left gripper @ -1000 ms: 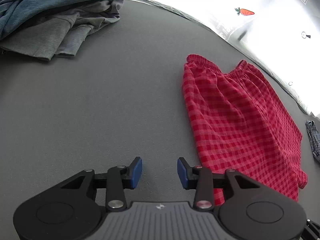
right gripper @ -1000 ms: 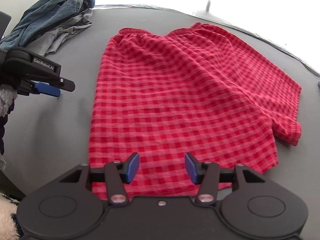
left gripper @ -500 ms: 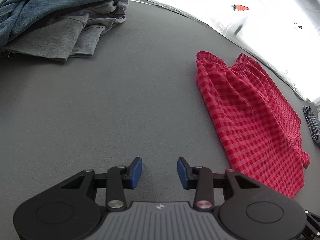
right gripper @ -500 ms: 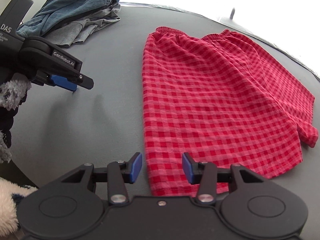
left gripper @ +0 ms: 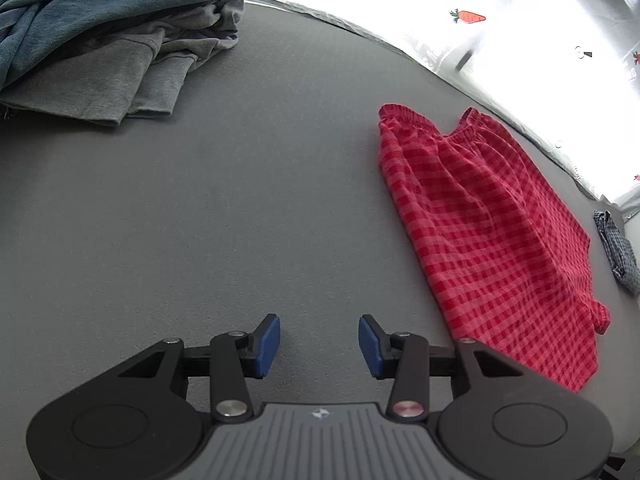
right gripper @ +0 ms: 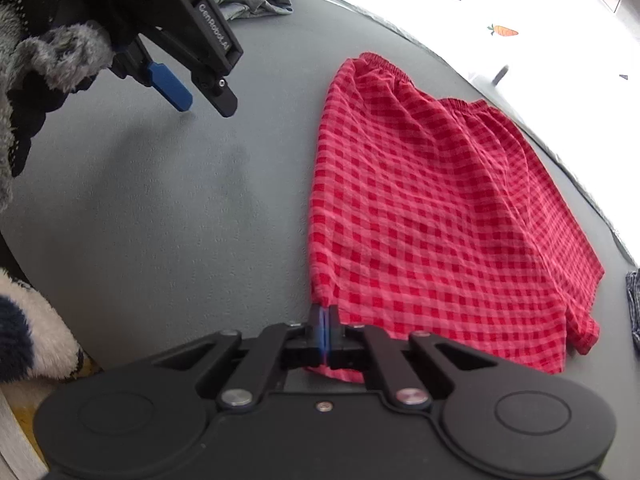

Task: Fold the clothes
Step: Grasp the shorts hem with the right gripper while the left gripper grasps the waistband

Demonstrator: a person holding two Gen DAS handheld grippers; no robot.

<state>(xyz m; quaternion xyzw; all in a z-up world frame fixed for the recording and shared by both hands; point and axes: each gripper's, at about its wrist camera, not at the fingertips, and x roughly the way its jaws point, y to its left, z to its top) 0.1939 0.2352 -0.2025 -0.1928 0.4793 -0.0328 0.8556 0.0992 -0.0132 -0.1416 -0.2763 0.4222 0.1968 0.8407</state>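
Now the right tongs [right gripper: 323, 330] pinch the near-left hem corner of the red checked shorts [right gripper: 436, 216], which lie flat on the grey desk [left gripper: 224, 208] (waistband pointing away, long axis running front to back); the left tongs [left gripper: 319, 346] hover open beside them.

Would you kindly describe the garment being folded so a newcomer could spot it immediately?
On the dark grey table, away from the heaped blue and grey clothes, lie red checked cotton shorts spread flat. Only they are red, with an elastic waistband and the right gripper pinching a hem corner.
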